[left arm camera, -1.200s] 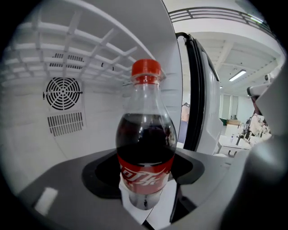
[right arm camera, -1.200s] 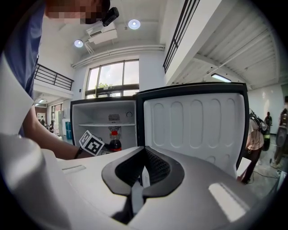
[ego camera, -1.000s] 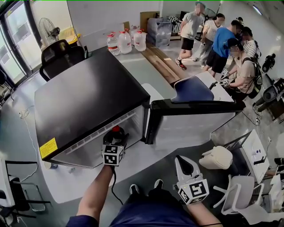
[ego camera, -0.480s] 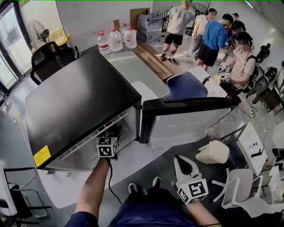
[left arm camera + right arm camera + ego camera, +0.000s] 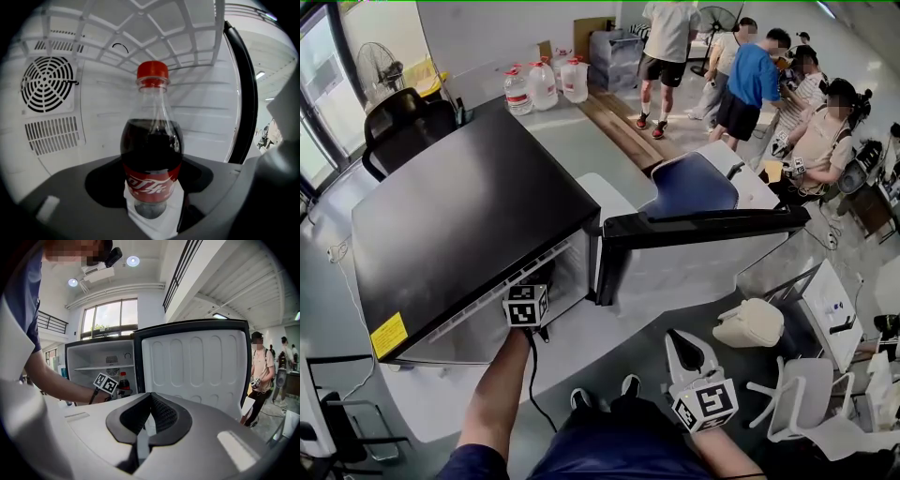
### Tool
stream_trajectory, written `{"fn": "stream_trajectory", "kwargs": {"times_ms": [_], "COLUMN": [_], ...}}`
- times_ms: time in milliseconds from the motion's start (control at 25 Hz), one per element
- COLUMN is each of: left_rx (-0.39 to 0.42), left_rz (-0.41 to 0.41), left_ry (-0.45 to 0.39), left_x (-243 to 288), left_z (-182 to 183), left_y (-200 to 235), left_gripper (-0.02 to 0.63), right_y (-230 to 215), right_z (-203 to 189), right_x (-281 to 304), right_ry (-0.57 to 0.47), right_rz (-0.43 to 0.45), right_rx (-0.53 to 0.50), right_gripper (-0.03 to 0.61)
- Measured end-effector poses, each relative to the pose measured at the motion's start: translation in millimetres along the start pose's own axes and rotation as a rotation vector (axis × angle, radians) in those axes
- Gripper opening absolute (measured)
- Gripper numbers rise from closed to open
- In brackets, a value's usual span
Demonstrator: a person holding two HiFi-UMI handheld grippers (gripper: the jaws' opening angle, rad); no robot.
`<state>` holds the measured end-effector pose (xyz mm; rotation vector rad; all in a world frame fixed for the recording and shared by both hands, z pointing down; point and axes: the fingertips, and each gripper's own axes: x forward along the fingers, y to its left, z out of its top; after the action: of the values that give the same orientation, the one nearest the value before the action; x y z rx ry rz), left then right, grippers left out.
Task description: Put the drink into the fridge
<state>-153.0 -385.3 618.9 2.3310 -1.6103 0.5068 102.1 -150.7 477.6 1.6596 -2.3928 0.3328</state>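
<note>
Drink bottle held within the fridge interior by the left gripper.

Left gripper (image 5: 150, 206) reaches into the open fridge (image 5: 469, 220), jaws clamped on the lower body of the cola bottle (image 5: 151, 150). The bottle stands upright with a red cap, below the fridge's wire shelf (image 5: 140, 33) and before the fan grille (image 5: 47, 84) on its back wall. The fridge door (image 5: 694, 267) is swung wide open at the fridge's right. Right gripper (image 5: 686, 349) hangs outside the fridge, in front of that door, jaws pressed together with nothing between them. Several people (image 5: 750, 84) stand well beyond the fridge.
</note>
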Motion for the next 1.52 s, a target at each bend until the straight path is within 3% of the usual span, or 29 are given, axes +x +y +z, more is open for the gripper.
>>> {"fn": "stream_trajectory", "kwargs": {"times_ms": [280,1080,1520], "left_rx": [0.029,-0.001,-0.023], "left_rz": [-0.01,0.004,0.04], "left_ry": [-0.001,0.008,-0.094], "left_x": [0,-24,-78], "left_z": [-1,-8,13], "left_y": [-5,-8,-33], "left_gripper": [0.316,0.319,0.318], "right_y": [3,15,22], "right_z": [-1,6,8], "right_x": [5,6,14], "right_ry": [0.001,-0.039,-0.051], "right_rz": [0.015,0.055,0.112], "right_rx": [0.01,0.011,0.013], "right_gripper": [0.006,0.006,0.006]}}
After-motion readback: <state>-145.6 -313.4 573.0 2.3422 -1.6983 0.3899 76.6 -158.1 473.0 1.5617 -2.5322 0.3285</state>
